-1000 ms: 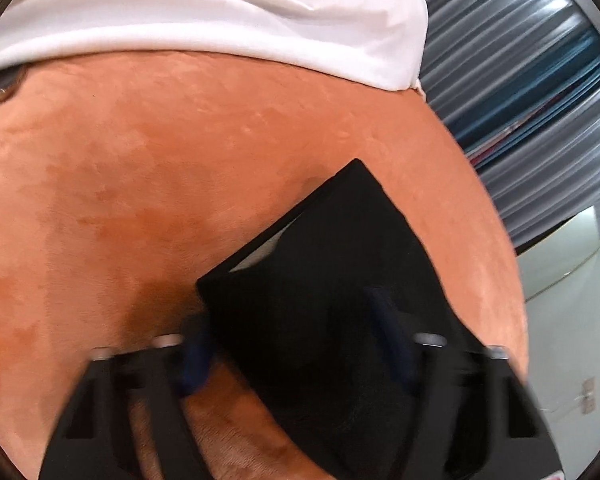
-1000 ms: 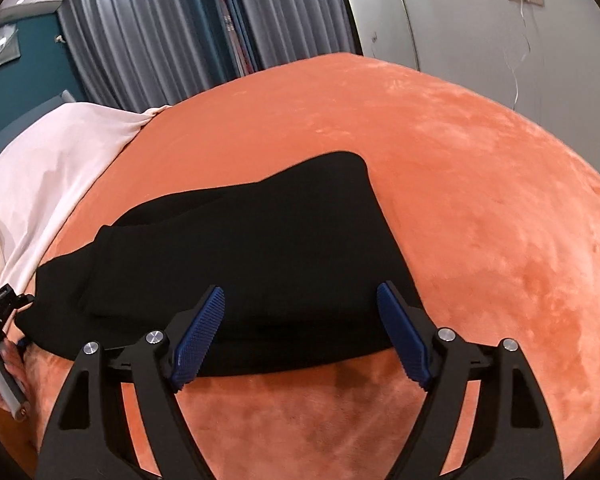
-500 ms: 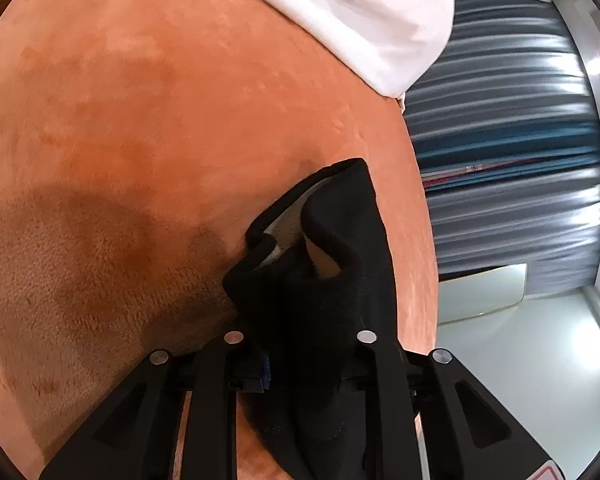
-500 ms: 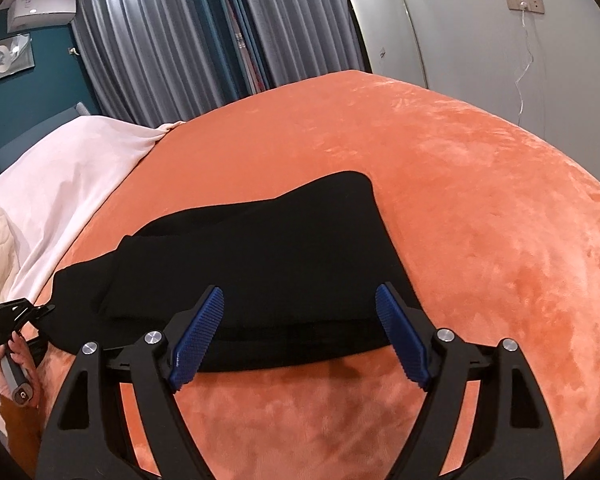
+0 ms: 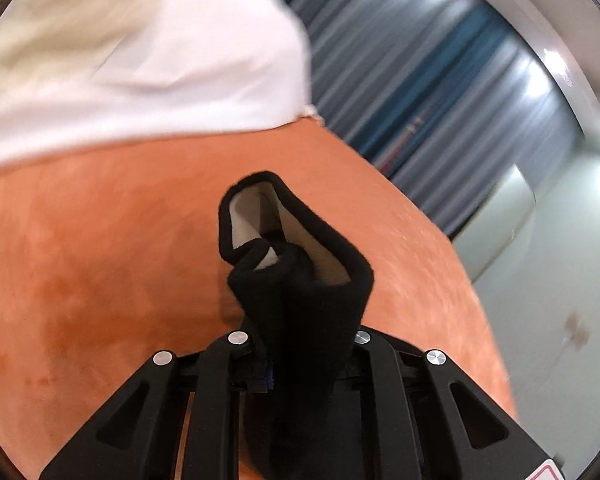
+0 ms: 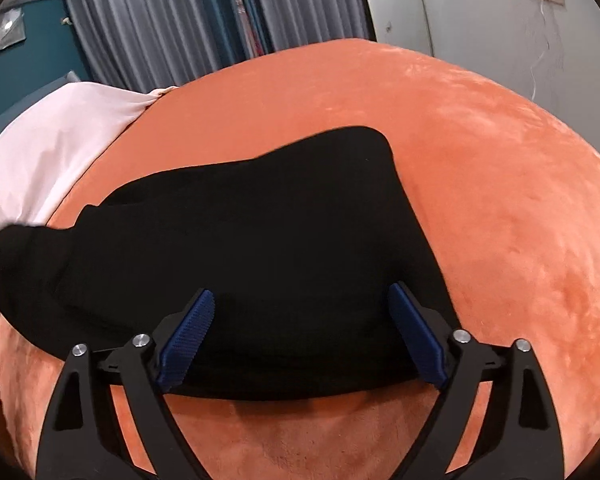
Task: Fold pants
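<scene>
Black pants (image 6: 260,240) lie partly folded on the orange velvet bed (image 6: 500,200). My left gripper (image 5: 300,360) is shut on one end of the pants (image 5: 316,296) and holds it lifted off the bed; the pale lining shows inside the bunched hem. My right gripper (image 6: 300,332) is open, its blue pads (image 6: 186,340) spread over the near edge of the pants, holding nothing. The lifted end of the pants rises at the far left of the right wrist view.
A white and cream blanket (image 5: 140,60) lies on the bed beyond the pants, also pale pink in the right wrist view (image 6: 52,140). Grey and teal curtains (image 6: 220,20) and a white wall (image 6: 500,20) stand behind the bed.
My left gripper closed on the end of the pants and lifted it off the bed. My right gripper stayed open and moved a little closer over the near edge.
</scene>
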`<state>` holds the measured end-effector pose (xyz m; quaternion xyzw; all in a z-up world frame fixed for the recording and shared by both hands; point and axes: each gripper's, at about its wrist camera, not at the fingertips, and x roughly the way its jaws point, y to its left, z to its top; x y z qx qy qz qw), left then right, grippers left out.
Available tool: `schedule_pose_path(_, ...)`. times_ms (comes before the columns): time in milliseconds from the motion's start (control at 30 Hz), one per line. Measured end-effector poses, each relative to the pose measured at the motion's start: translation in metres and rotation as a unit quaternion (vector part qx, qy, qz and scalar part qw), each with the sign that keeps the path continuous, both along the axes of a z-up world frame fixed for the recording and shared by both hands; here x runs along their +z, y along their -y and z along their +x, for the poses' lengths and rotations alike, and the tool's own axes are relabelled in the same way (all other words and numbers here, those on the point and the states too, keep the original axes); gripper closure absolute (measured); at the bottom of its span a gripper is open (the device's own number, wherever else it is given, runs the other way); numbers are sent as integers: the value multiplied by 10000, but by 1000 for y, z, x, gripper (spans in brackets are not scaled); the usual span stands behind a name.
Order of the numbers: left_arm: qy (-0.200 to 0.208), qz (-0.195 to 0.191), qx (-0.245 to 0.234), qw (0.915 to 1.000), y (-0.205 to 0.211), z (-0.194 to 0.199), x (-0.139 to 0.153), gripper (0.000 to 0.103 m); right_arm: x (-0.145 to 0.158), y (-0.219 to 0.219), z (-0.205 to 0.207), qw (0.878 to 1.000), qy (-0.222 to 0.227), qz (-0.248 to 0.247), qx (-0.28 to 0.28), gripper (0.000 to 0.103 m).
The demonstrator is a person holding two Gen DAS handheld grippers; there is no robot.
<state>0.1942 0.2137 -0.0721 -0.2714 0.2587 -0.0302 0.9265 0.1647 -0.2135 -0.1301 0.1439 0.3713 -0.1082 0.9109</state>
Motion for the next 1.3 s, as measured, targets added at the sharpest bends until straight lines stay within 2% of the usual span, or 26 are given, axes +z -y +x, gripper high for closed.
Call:
schedule_pose_path(67,187,481,-203,9985,33,-11,18,90,-4,-2,4,9999,-69,-61,128,11)
schedule_pose_path(167,364,1136,-644,9908,99,-20,45,90,-6,-3,6,9996,-59,-39,259,6)
schedule_pose_path(267,355,1493,-1249,9802,167,-24,62,90,-4,3,1,9995,127,144,261,6)
schedule_pose_path(333,266,1766,-1586,9711,215,-25,66,90,5,15,-13,9976,504,453,117,17)
schedule_pose_path(400,124,2025,-1838,9618,254,-26,61,90,17,27,-29,9971,629,335,-253,18)
schedule_pose_path(433,56,2162,-1942,9568,273,-30,55,90,25,35,-41,9962,618,-53,-606,17)
schedule_pose_path(500,-146,2449,-2154,9452,316,-38,37,90,33,49,-54,9937,557,-542,-809,17)
schedule_pose_path(533,-238,2493,-2220,9423,329,-40,29,90,36,62,-62,9920,491,-757,-884,17)
schedule_pose_path(600,-483,2587,-2379,9350,355,-34,7,90,37,82,-74,9914,487,-779,-934,17)
schedule_pose_path(667,-699,2684,-2498,9277,377,-40,-15,90,33,106,-87,9931,546,-481,-914,17)
schedule_pose_path(733,-930,2829,-2523,9207,389,-34,-35,90,26,122,-94,9945,535,-239,-867,17)
schedule_pose_path(767,-997,3036,-2455,9152,397,-38,-47,89,19,127,-96,9947,471,-229,-885,17)
schedule_pose_path(833,-782,3318,-2249,9128,400,-46,-54,88,9,133,-98,9954,401,-81,-863,17)
schedule_pose_path(900,-834,3499,-2141,9082,401,-51,-53,84,-1,143,-99,9952,436,442,-756,17)
schedule_pose_path(967,-988,3496,-2091,9079,393,-55,-44,82,-5,152,-100,9928,465,769,-791,17)
schedule_pose_path(1033,-941,3269,-2090,9169,373,-66,-28,81,-5,161,-102,9897,576,1043,-793,17)
schedule_pose_path(1133,-705,3034,-2142,9258,352,-66,-7,76,2,156,-98,9924,547,917,-610,17)
schedule_pose_path(1200,-761,3083,-2212,9221,352,-55,-8,72,11,146,-91,9937,578,883,-373,17)
schedule_pose_path(1233,-922,3194,-2292,9148,357,-48,-13,72,15,142,-88,9927,628,991,-265,17)
schedule_pose_path(1300,-1184,3180,-2407,9094,365,-39,-20,72,25,133,-74,9866,738,1452,-9,17)
